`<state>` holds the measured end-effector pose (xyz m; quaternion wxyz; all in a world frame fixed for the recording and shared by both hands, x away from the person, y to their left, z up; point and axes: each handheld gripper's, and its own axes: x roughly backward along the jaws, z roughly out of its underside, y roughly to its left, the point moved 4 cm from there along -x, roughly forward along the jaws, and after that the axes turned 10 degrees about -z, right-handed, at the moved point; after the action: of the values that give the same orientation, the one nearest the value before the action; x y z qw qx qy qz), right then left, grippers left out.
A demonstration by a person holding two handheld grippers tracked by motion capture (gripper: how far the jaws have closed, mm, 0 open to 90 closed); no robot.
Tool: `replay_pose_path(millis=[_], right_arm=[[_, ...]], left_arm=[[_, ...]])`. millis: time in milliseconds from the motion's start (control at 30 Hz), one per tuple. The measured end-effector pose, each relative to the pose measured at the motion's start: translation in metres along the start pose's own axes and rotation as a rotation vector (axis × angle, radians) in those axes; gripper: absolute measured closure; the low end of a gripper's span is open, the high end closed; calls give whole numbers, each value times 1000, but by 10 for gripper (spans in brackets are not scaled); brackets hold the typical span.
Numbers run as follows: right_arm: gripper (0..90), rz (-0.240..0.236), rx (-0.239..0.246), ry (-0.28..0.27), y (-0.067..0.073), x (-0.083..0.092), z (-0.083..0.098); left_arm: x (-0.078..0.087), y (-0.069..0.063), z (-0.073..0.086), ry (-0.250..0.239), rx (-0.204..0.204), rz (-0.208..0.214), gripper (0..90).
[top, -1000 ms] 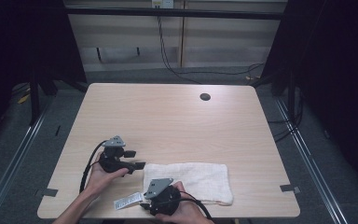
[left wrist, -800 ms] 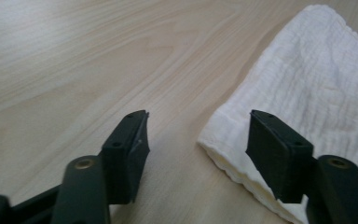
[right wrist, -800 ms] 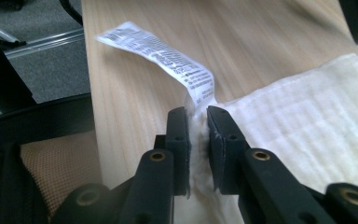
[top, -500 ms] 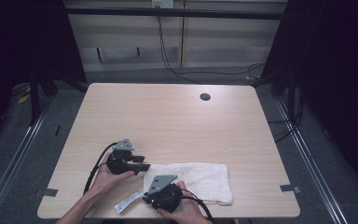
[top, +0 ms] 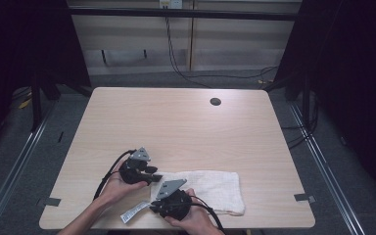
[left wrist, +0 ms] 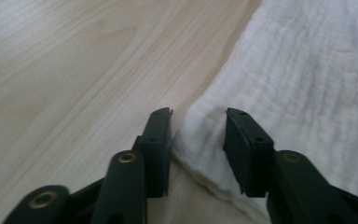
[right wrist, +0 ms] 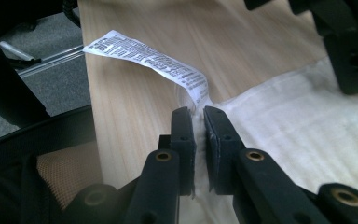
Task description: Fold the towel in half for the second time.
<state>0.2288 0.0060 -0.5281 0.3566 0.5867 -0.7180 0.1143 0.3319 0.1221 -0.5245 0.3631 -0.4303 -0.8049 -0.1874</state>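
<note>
White cloth, one folded towel [top: 210,190], lies flat at the near edge of the wooden table [top: 186,122], right of the middle; its long axis runs left to right along that edge. One printed label [right wrist: 149,58] hangs from its near left corner and points out to the left.

Two grippers work at the left end of the towel. The right gripper [right wrist: 199,116] pinches the near left corner, just beside the label, with its jaws pressed together on the cloth. The left gripper [left wrist: 198,123] is at the far left corner; its jaws have just been closing, the cloth edge is between them, and the pads do not yet press it.

Both forearms come in from the near edge, each hand wrapped around its gripper body, low over the table. One dark round hole [top: 215,102] is in the table, well apart, at the far side.
</note>
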Motion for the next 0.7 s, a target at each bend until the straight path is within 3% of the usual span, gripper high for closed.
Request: replay_pose_path(millis=[100,200,267,400,567,700], right_arm=[[828,-4,-10,-1,1,0,0],[836,-11,-13,0,1,1,0],[836,-18,-26,-3,0,2,0],[837,-22,-32,-15,1,3,0],[837,-34,-37,-30,1,9,-5],[838,-34,-40,-43,0,13,-9]], left_arm=[[0,-2,2,-26,3,-27,689],[0,-2,3,-26,16,9,779],[-1,-1,5,-33,51,45,836],[-1,4,5,-21,92,82,860],[1,6,4,-24,107,86,860],[5,7,-2,-58,124,83,860]])
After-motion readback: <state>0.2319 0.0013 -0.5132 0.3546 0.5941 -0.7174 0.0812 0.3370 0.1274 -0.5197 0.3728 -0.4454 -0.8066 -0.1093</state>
